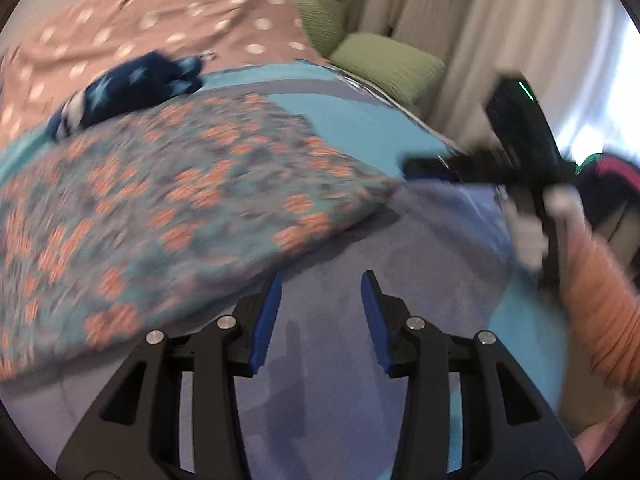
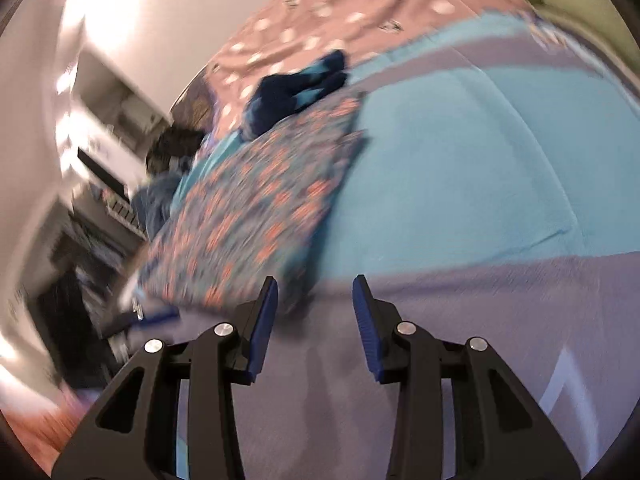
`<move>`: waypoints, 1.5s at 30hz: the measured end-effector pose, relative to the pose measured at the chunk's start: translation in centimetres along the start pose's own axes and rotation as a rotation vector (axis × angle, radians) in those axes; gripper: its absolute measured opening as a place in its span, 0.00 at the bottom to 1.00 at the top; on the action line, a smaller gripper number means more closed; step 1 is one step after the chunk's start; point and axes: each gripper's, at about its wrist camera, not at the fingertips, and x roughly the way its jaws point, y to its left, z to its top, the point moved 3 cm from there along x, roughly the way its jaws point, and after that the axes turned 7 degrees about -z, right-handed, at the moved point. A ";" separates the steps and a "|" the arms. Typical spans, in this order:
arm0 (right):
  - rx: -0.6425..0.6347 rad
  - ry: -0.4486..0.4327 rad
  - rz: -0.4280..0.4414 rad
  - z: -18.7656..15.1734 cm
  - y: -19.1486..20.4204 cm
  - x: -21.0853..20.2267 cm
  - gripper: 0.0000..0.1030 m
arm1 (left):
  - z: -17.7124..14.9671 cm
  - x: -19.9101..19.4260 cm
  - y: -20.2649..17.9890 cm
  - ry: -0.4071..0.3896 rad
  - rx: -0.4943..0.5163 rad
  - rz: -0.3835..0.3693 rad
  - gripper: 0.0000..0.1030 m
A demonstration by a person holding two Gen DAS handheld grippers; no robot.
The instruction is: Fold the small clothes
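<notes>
We see the flowered garment point(image 1: 168, 216) lying on the bed's blue-and-lilac blanket point(image 2: 460, 168), its print smeared by blur and its left edge cut off. Both left gripper point(image 1: 321, 322) and right gripper point(image 2: 315, 326) hover above lilac cloth, jaws wide and empty. Behind lies a dark star-patterned garment point(image 1: 132, 92), shape unclear.

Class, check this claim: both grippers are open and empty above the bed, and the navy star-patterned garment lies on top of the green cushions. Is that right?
Not quite. The navy star-patterned garment lies on the pink dotted bedding, at the far edge of the floral garment, apart from the green cushions; the left wrist view shows it. Both grippers are indeed open and empty.
</notes>
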 end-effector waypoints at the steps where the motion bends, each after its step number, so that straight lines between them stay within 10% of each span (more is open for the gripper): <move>1: 0.037 0.012 0.016 0.6 -0.8 0.4 0.39 | 0.5 1.1 -1.0 0.002 0.060 0.039 0.40; 16: 0.031 0.011 0.239 -0.3 -2.1 -0.2 0.39 | 3.9 9.1 -6.3 0.088 0.536 0.322 0.44; 25: -0.413 0.063 0.274 -1.3 4.5 -1.1 0.39 | 4.9 7.1 -3.9 0.050 0.310 0.140 0.37; 32: -0.490 0.197 0.235 -0.1 4.9 3.2 0.39 | 3.2 3.0 -0.8 0.004 0.150 0.204 0.43; 40: -0.467 0.204 0.619 1.5 6.1 1.0 0.41 | 2.6 -0.1 3.0 -0.043 -0.005 0.241 0.44; 45: -0.499 0.262 0.451 1.6 6.2 3.3 0.41 | 3.3 -0.3 3.2 -0.066 -0.028 0.224 0.46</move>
